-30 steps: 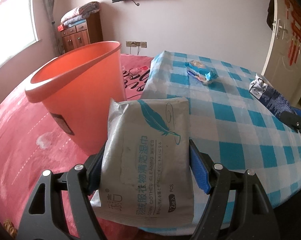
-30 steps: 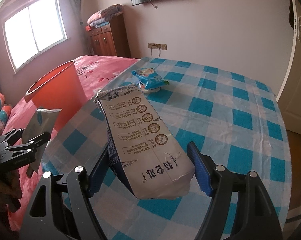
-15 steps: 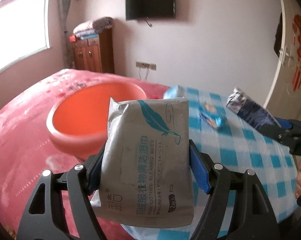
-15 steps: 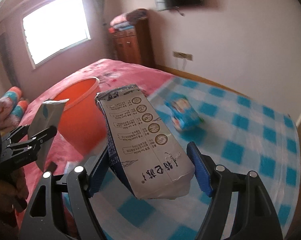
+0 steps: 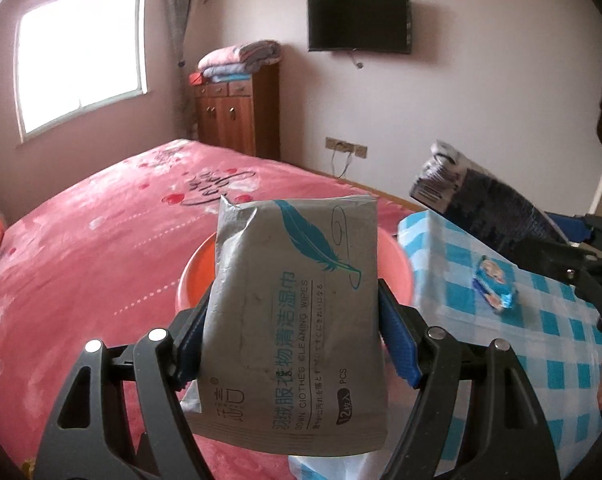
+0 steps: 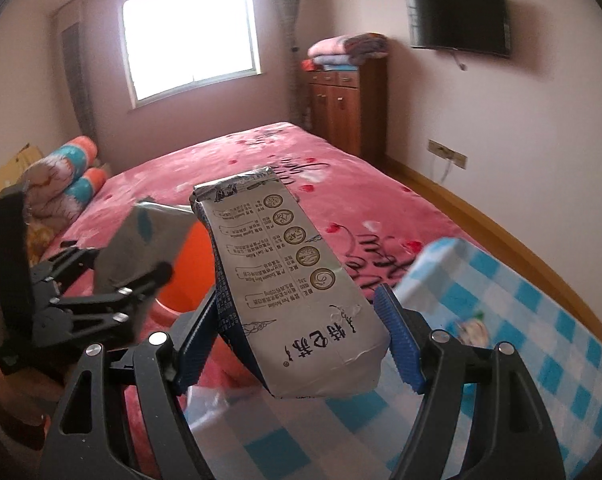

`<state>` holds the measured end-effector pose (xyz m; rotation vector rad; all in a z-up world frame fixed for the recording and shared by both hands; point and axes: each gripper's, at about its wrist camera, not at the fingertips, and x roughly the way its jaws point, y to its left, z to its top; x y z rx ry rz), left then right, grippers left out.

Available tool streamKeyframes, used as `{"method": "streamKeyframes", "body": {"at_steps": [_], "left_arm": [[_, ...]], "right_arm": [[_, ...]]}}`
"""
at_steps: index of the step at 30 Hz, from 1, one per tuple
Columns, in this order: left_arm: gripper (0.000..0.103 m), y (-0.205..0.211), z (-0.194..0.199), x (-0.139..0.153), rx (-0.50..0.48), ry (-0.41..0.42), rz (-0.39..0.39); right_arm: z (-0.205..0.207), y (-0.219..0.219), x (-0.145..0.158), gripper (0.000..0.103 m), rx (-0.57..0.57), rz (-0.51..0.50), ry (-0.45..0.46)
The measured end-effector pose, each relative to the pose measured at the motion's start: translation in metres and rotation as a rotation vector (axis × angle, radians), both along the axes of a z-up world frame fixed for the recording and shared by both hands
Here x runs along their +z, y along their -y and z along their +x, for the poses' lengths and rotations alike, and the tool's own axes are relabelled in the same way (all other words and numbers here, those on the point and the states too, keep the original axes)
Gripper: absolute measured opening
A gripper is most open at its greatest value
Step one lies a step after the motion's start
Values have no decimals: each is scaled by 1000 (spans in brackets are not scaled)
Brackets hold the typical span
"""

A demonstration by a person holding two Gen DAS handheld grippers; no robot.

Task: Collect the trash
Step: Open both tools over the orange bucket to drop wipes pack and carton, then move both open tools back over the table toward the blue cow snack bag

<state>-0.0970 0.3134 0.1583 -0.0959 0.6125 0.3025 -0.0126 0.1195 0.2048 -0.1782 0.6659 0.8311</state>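
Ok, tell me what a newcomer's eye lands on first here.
The grey wipes pack clamped in the left gripper fills the centre of the left view, with the orange bin right behind it. The milk carton gripped in the right gripper sticks out tilted, in front of the pink bed. A small blue wrapper lies on the checked table at the right.

Daylight is pouring from the blown-out window (image 6: 189, 32) ahead-left of both tools, fisheye is bending the edges, and motion is blurring the checked tablecloth (image 6: 501, 320).
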Motion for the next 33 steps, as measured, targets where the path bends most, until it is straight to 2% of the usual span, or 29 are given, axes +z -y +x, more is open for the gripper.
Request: {"method": "streamKeyframes", "body": {"at_steps": [4,9,12,13,15,19,23,33], "left_arm": [[75,-16,15,-9,20,-27,-35],[75,-26,26,-15,33,-48,-33],[81,-32,32,-22,54,-65,-29],[83,-32,33,-23,64,-69,-22],[89,-33,34,-25,91,-79,-4],[92,-34,30,-27,115,-83,5],[95,-31,25,-24,118,-70,15],[96,-6,16,-16,77,-49,22]], "right_arm": [[7,-35,-2,75,34,-34,25],[11,-68,-11,76,48,-73,60],[19,-82,-19,77,47,-79,41],[21,-84,-21,86,48,-69,28],[25,-79,-22,92,36,-33,4],[29,-60,-22,92,-5,48,-40],[28,-37,-21,92,-62,69,-38],[14,8,-26,92,-154,73,-41]]}}
